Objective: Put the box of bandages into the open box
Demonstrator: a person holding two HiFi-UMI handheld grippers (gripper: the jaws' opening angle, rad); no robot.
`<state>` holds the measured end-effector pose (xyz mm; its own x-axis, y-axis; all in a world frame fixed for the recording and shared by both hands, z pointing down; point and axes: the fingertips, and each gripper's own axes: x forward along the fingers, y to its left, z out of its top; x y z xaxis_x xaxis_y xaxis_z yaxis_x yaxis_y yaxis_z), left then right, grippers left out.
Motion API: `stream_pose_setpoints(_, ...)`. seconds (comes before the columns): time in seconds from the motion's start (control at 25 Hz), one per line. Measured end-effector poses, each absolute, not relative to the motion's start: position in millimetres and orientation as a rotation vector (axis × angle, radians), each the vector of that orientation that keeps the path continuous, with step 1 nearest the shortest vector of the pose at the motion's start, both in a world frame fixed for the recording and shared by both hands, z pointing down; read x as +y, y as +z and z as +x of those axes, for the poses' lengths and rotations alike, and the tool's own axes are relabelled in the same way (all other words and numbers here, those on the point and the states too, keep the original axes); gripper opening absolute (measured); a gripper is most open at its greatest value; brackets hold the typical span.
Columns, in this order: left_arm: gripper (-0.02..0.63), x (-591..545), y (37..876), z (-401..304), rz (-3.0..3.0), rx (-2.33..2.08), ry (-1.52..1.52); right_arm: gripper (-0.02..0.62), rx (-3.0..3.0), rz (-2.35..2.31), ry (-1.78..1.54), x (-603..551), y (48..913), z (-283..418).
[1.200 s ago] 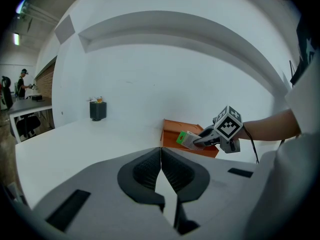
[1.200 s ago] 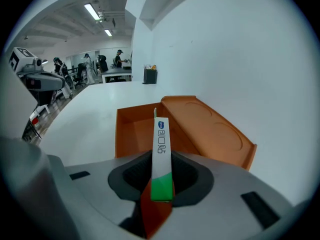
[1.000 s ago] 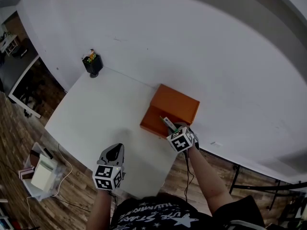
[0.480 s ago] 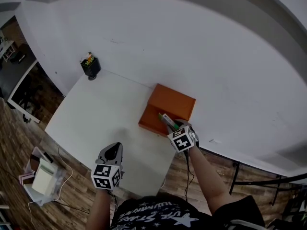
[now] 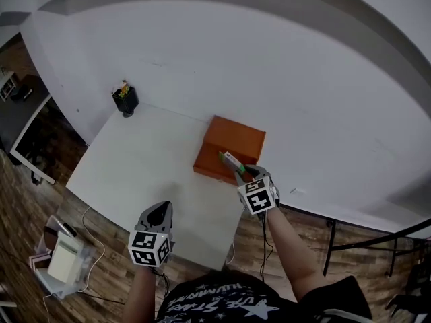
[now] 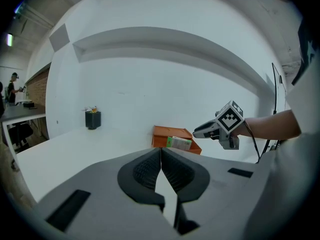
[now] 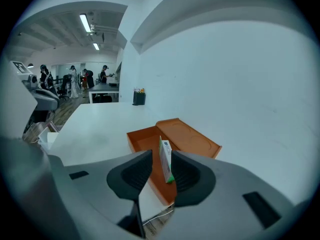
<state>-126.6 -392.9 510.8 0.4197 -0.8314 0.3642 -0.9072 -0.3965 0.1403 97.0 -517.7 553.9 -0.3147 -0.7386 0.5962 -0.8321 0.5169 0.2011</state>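
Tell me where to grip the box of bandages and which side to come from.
Grip the box of bandages across its two broad faces at the near end, coming from the near edge of the table, as the right claw does. It is thin and stands on a narrow edge, so the claw meets those faces squarely, leaving the far end free over the open orange box.

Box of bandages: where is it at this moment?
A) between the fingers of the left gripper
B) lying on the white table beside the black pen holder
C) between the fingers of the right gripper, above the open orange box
C: the right gripper view shows the box of bandages between the fingers of the right gripper, with the open orange box beneath it.
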Motion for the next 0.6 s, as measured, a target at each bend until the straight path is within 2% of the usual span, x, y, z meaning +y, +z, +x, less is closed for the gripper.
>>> stream_pose_setpoints(0.6,0.02,-302.5,496.9,-144.4,2.442,-1.446,0.277,0.064,-2.203,1.38,0.198,-403.6,511.1,77.1)
